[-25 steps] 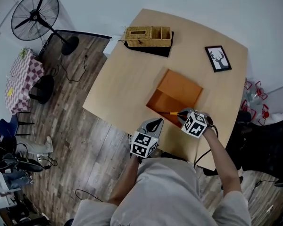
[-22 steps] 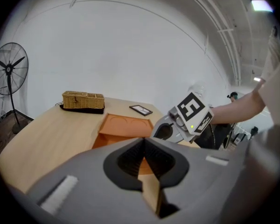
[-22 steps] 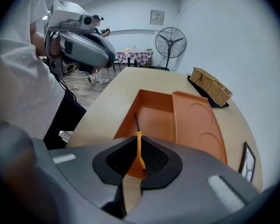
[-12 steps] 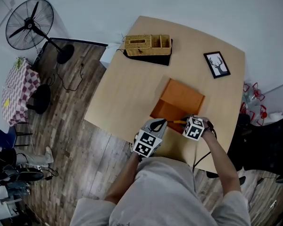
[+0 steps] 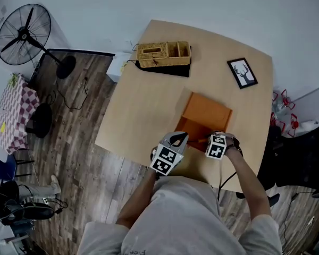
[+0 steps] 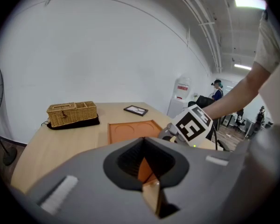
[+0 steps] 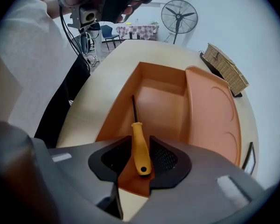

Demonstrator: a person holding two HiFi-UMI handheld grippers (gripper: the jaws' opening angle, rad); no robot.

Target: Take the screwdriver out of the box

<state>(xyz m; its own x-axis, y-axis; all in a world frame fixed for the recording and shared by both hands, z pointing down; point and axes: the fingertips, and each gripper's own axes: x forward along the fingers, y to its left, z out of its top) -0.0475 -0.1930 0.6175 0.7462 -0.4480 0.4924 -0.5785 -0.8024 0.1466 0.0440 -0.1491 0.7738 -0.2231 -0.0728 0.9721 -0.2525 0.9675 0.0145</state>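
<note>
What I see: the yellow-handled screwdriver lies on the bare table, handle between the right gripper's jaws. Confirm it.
Wrong: the screwdriver lies in the orange box, not on the table, handle between the right gripper's jaws, which have just been opening. The right gripper view shows it.

We note the screwdriver [image 7: 140, 150]: yellow handle, thin dark shaft, lying flat on the floor of the open orange box [image 7: 161, 94]. Handle at 6 o'clock, tip toward 12. Lid [image 7: 210, 111] folded out at 3 o'clock.
</note>
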